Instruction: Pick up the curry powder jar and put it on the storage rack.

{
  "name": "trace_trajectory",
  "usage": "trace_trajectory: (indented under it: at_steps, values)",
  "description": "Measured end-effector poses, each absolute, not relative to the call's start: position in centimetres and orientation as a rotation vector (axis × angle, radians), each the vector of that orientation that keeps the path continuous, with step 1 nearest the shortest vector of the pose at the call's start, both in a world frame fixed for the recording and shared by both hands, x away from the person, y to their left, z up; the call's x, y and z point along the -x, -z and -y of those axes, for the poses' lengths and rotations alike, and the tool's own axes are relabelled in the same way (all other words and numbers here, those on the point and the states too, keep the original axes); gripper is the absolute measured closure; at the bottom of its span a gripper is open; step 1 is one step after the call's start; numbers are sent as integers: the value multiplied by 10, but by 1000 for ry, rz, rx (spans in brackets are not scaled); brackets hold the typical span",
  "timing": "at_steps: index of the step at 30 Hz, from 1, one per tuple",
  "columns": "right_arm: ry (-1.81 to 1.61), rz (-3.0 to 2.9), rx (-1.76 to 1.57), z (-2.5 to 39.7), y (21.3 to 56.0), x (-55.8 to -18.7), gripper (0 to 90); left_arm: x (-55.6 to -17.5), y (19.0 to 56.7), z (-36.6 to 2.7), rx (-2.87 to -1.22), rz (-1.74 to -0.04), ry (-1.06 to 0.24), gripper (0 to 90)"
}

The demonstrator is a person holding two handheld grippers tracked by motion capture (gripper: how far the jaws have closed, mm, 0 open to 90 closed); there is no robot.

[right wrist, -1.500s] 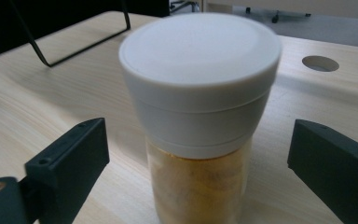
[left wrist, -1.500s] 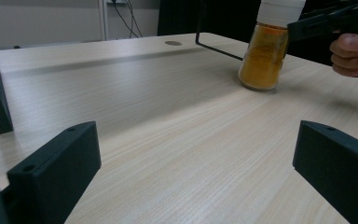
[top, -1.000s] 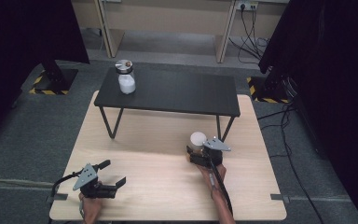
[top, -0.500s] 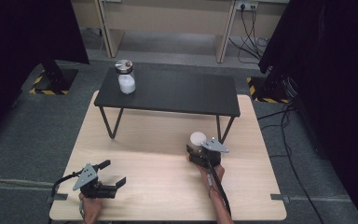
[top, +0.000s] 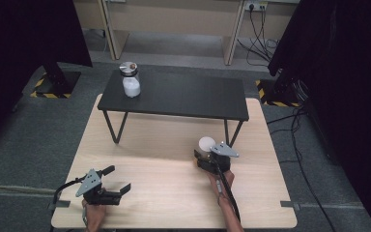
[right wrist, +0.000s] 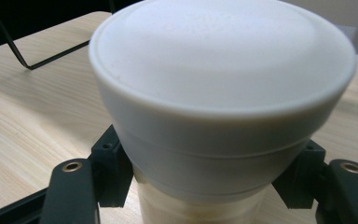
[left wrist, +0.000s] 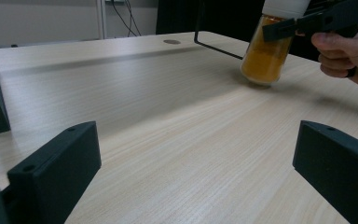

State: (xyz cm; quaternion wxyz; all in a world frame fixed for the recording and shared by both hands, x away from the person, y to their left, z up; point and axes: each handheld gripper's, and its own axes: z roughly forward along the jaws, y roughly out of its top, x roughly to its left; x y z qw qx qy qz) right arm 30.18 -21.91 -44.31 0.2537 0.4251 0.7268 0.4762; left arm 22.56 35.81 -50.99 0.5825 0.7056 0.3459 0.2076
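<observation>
So the right gripper (top: 206,153) is clamping its jaws around an orange-filled jar (left wrist: 264,55) with a white lid (right wrist: 221,88), standing on the wooden table (top: 164,145) just in front of the black shelf (top: 183,95). Meanwhile the left gripper (top: 117,180) is sitting wide open, holding nothing, well left of that jar.

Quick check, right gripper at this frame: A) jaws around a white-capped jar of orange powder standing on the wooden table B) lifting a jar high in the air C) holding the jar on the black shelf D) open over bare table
A. The right gripper has its jaws on both sides of the white-capped jar just under the cap, and the left gripper view shows the jar's base resting on the wooden table.
</observation>
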Motion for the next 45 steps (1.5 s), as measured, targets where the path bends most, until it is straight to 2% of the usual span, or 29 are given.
trace_trajectory:
  at_steps: [21,27,37,45]
  values:
    - [-1290,-1983,-1099,224,408,-291,336,-226,510,-358,-1647,-807,-483,2]
    - [-1301,-1989,-1083,228,388,-288,336,-226,510,-358,-1648,-807,-483,2]
    - [-1289,-2038,-1042,233,321,-285,337,-226,510,-358,-1646,-806,-482,2]
    - [-1286,-2043,-1009,231,280,-287,337,-226,510,-359,-1645,-805,-481,2]
